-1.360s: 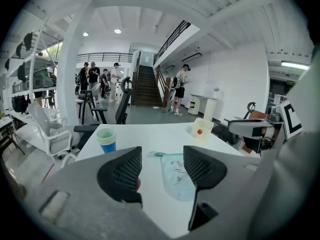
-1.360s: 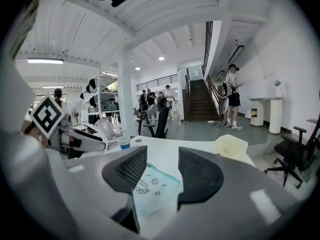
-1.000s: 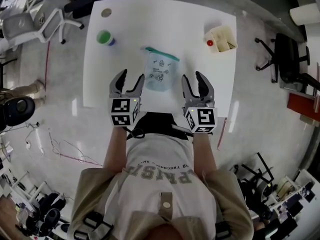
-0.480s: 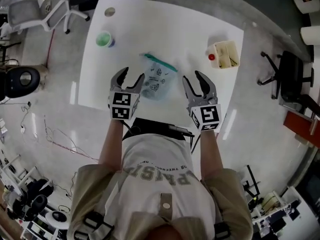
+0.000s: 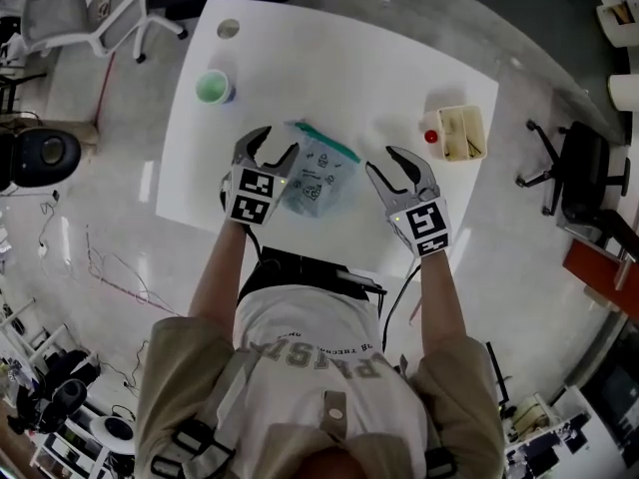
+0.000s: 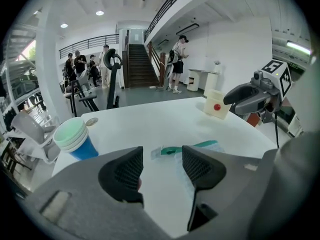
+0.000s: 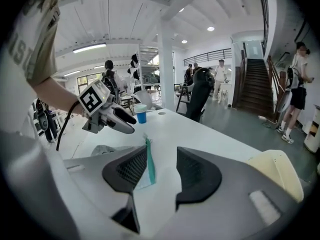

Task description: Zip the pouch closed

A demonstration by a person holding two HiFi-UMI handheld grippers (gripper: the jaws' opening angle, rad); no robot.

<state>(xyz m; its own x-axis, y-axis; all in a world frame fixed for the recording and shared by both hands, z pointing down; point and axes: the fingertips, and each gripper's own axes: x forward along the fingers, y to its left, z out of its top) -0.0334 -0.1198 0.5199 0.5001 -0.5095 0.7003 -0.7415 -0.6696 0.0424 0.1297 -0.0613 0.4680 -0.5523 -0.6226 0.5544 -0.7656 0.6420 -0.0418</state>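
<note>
On the white table (image 5: 300,58), toward its 6 o'clock edge, the clear plastic pouch with printed figures (image 5: 318,176) lies flat between your two grippers. Its teal zip strip (image 5: 325,141) sits along the far side, with the long axis running roughly 10 to 4 o'clock in the head view. Left gripper (image 5: 277,143): jaws spread and nothing between them. It sits at the pouch's 9 o'clock, right by the 10 o'clock end of the strip, and its inner jaw is at or over the pouch edge, but contact can't be confirmed. Its own view shows that strip end dead ahead, just past the jaw gap. Right gripper (image 5: 384,163): jaws also spread and empty. It sits at the pouch's 3 o'clock, just beside the 4 o'clock end of the strip with a sliver of table showing between. Its view looks down the strip lengthwise, close to the left-hand jaw. Your left is the nearer one. Neither gripper has a grip on the pouch, so zipping looks not yet started. The slider position can't be made out, nor whether the zip is open. You'll probably pin one end and run the other gripper along that 10–4 line. Well clear: a blue cup with a green lid (image 5: 213,87) at 10 o'clock, and a cream open box (image 5: 464,133) with a red ball (image 5: 430,137) beside it at 2 o'clock.
</note>
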